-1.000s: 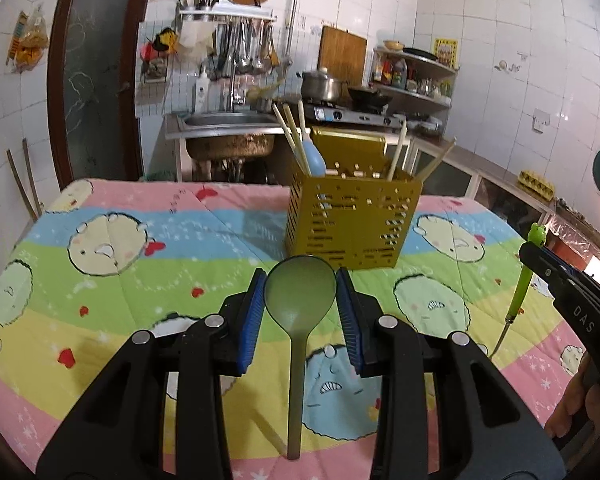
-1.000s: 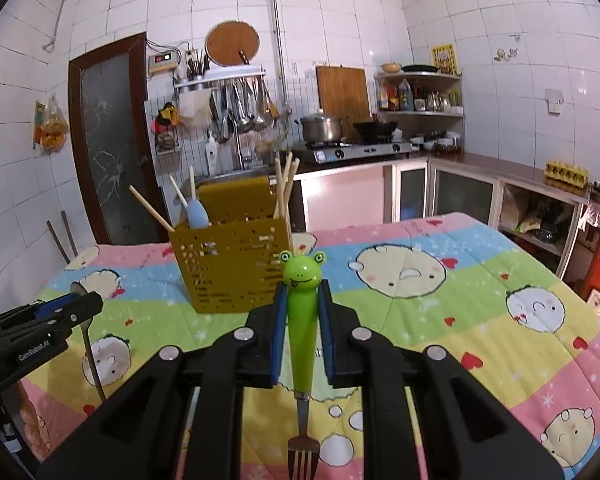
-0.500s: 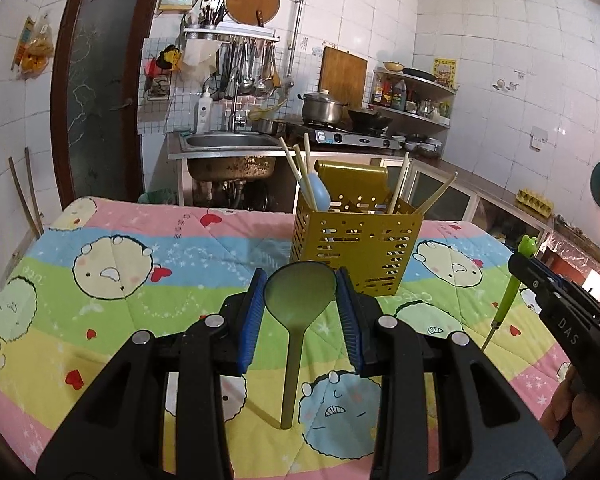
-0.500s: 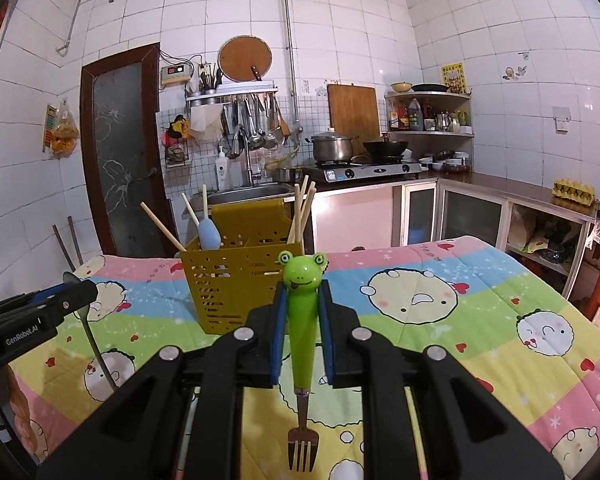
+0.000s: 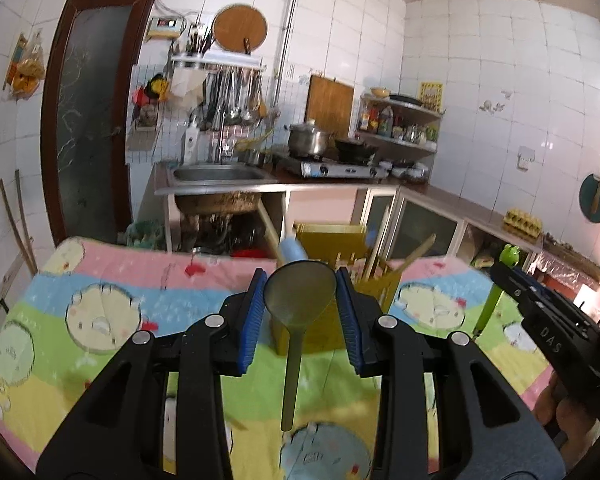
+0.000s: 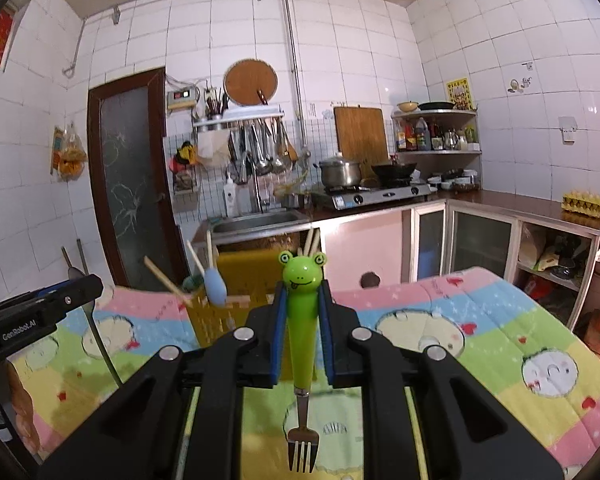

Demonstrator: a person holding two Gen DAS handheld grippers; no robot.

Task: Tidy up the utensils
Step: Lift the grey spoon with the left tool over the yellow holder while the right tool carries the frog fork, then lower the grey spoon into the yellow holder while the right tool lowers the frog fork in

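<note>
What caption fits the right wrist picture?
Right gripper holds a frog-handled fork, tines down, before the yellow utensil basket.

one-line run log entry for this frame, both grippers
left gripper: shut on spoon, bowl up | right gripper: shut on frog fork, tines down | yellow caddy: behind both, on table

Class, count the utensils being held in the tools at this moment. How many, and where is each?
2. The green spoon is in the left tool; the frog-handled fork is in the right tool, tines down.
</note>
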